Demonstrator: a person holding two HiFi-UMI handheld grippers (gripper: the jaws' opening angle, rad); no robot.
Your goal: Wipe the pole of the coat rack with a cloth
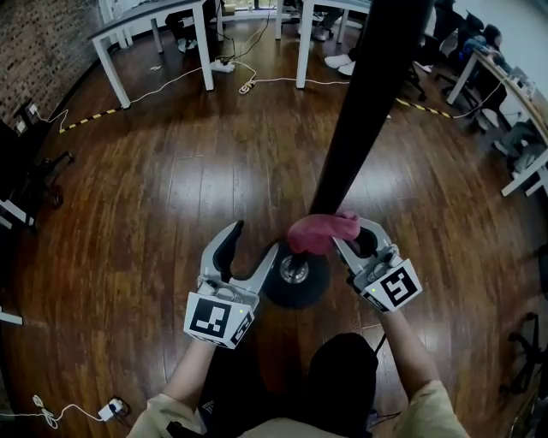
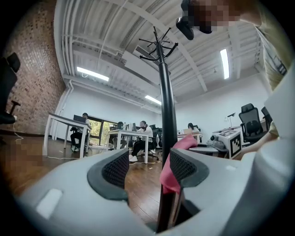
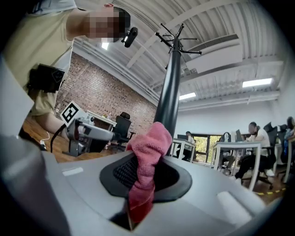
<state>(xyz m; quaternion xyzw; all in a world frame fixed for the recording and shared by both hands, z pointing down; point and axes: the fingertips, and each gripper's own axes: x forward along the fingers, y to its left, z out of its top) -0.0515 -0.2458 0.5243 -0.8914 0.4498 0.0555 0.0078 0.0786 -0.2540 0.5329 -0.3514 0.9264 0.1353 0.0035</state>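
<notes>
The coat rack's black pole (image 1: 360,111) rises from a round base (image 1: 295,278) on the wood floor. A pink cloth (image 1: 324,231) is pressed against the pole low down, just above the base, with my right gripper (image 1: 349,235) shut on it. In the right gripper view the cloth (image 3: 146,159) is bunched between the jaws, and the pole (image 3: 169,97) stands right behind it. My left gripper (image 1: 254,243) is open just left of the pole, with nothing between its jaws. In the left gripper view (image 2: 150,168) the pole (image 2: 167,115) and the cloth (image 2: 174,168) sit by its right jaw.
White desks (image 1: 154,26) stand at the back, with a power strip (image 1: 224,66) and cables on the floor. More desks and chairs (image 1: 514,128) line the right side, and a brick wall (image 1: 43,43) the left. People sit at desks (image 2: 138,138) in the distance.
</notes>
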